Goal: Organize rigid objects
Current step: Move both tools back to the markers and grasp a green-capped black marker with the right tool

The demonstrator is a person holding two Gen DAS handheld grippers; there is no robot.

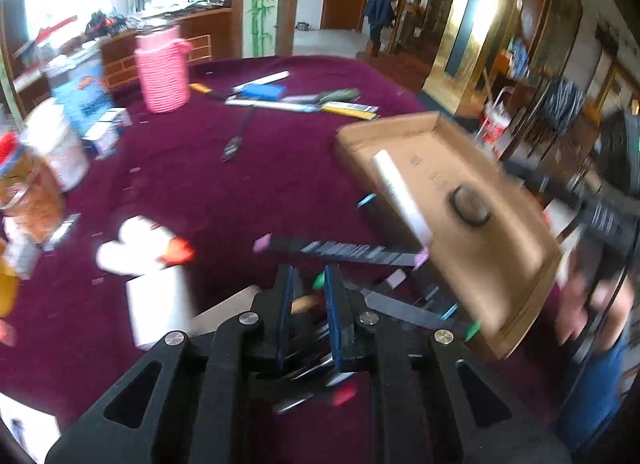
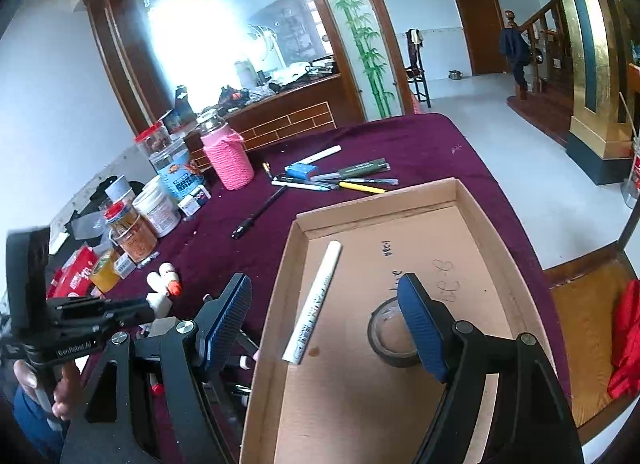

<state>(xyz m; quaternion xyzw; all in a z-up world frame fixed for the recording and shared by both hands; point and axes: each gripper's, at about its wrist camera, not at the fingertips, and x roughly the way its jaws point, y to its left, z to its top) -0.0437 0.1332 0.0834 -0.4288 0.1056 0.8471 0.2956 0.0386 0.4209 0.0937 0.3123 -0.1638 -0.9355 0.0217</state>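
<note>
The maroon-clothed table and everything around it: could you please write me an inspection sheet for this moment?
Surface: maroon cloth-covered table, crowded along its left side.
Job's things: shallow brown cardboard tray holds a white marker pen and a dark tape roll; loose pens and markers lie beyond it.
Clutter: pink knitted-sleeve jar, plastic food jars, small white bottles.
Grippers: left gripper jaws shut, hold uncertain; right gripper jaws open over the tray.
Cables: nothing seen.
Surroundings: wooden chair with red cloth, mirror, staircase.
</note>
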